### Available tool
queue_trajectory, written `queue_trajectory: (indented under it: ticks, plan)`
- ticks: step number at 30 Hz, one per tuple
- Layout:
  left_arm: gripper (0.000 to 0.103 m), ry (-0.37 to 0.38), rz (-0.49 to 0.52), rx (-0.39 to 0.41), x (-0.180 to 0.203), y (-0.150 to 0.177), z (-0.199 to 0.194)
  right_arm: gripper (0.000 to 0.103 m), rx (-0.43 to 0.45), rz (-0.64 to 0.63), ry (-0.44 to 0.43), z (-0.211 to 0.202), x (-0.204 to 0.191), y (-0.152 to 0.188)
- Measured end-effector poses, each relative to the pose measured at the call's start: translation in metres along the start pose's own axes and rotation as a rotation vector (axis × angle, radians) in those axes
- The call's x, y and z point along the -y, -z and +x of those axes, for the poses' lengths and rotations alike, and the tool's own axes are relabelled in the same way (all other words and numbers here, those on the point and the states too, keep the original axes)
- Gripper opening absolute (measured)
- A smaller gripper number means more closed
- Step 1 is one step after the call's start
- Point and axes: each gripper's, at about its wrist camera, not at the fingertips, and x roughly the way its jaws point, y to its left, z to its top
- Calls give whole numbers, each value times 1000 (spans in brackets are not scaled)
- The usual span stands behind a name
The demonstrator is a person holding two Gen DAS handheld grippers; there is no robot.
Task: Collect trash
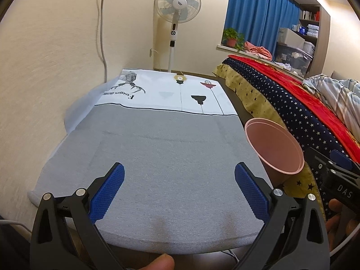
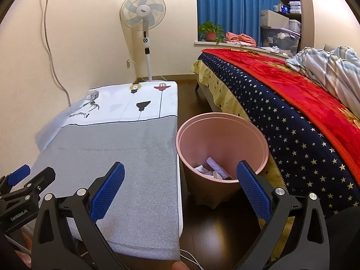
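just bin [image 2: 221, 135] beside table edge [image 2: 176, 148]

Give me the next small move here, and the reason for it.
Probably pull both tools back and stop. The left tool and right tool are open and hold nothing, the cloth shows no litter, and crumpled paper already lies in the bin.

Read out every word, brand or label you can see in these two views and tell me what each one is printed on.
"GenRobot.AI": on the left gripper's black body, seen from the right wrist view.
"DAS": on the right gripper's black body, cut off by the frame edge.
"FASHION HOM...": upside down on the white end of the table cover, last letters unclear.
Fan hub badge: too small to read.
Boxes and books on the shelf: too blurred to read.
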Motion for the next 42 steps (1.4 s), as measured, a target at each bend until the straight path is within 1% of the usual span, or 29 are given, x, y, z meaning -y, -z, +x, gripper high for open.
queue_trajectory:
  ticks: [42]
  plan:
    - [95,0,-1,-4,3,4,3,98,8,-7,9,-2,-1,-1]
